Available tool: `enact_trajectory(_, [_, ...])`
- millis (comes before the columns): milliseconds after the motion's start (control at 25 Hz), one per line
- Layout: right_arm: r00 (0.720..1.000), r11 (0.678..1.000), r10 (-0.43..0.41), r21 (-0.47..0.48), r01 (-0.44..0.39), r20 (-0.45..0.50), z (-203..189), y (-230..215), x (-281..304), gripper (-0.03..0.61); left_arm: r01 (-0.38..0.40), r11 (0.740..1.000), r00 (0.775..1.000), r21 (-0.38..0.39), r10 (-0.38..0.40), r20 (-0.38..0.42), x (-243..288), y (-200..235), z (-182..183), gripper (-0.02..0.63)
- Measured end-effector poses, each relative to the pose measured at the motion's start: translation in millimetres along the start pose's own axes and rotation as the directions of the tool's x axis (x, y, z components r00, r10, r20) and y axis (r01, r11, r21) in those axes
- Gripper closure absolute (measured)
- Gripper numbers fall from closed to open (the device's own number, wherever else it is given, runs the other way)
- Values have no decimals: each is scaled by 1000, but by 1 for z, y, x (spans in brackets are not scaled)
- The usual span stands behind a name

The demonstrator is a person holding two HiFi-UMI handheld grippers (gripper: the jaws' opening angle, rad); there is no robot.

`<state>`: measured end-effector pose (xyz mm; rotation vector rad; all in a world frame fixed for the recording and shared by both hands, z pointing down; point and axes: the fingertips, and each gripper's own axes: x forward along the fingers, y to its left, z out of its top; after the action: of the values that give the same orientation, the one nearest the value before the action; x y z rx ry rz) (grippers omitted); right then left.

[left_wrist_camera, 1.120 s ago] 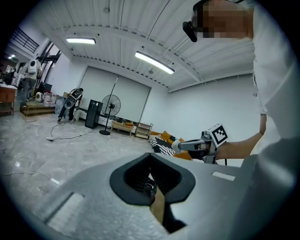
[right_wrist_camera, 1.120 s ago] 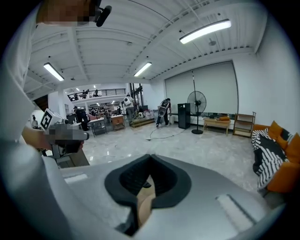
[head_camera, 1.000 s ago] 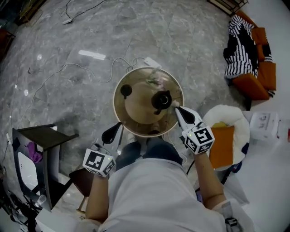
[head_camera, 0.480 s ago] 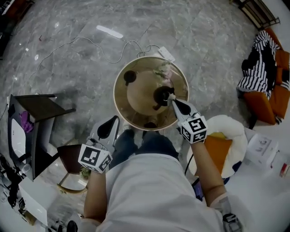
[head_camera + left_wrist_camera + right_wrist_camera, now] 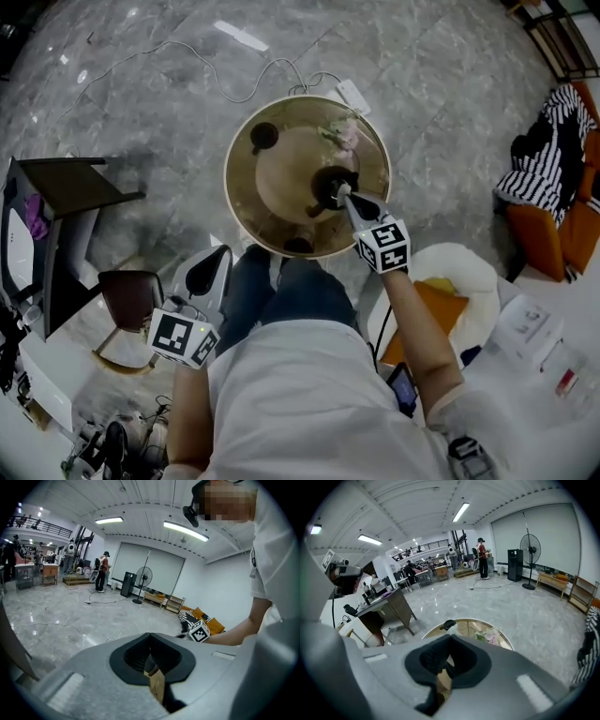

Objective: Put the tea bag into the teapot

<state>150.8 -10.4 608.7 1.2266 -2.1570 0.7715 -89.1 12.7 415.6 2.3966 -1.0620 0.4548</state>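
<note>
The right tool [image 5: 343, 192] has its jaws pressed fully together on a small tan piece, seemingly the tea bag [image 5: 440, 682], though little of it shows past the pads. Its tip sits at the mouth of the dark teapot [image 5: 325, 182], so the tea bag hangs right at the teapot's opening. The teapot stands on the round brown bench [image 5: 246, 211], toward the side nearest the person. Across the bench from the teapot lies a small dark round piece [image 5: 263, 137], and just beyond the teapot is a pale pinkish cluster [image 5: 343, 137]. The left tool [image 5: 223, 253] is well away from the teapot, off the bench and over the person's knee, its jaws closed on a tan scrap [image 5: 157, 684]. Beyond the bench, a white cable [image 5: 234, 94] trails over the grey floor [image 5: 141, 112].
</note>
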Motion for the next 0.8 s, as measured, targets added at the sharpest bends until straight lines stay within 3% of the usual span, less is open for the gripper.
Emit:
enact_trajectory(440, [990,1000,3,-23,-7,-138,-59,-25,59,575,-50,998,997,-32,48,-57,0,-4,-29,607])
enact_trajectory(800, [972,997,-28,-70,12,-233,-81,-36,86,575,-82,995,994,-52,78,-70,-2,2,-38,607])
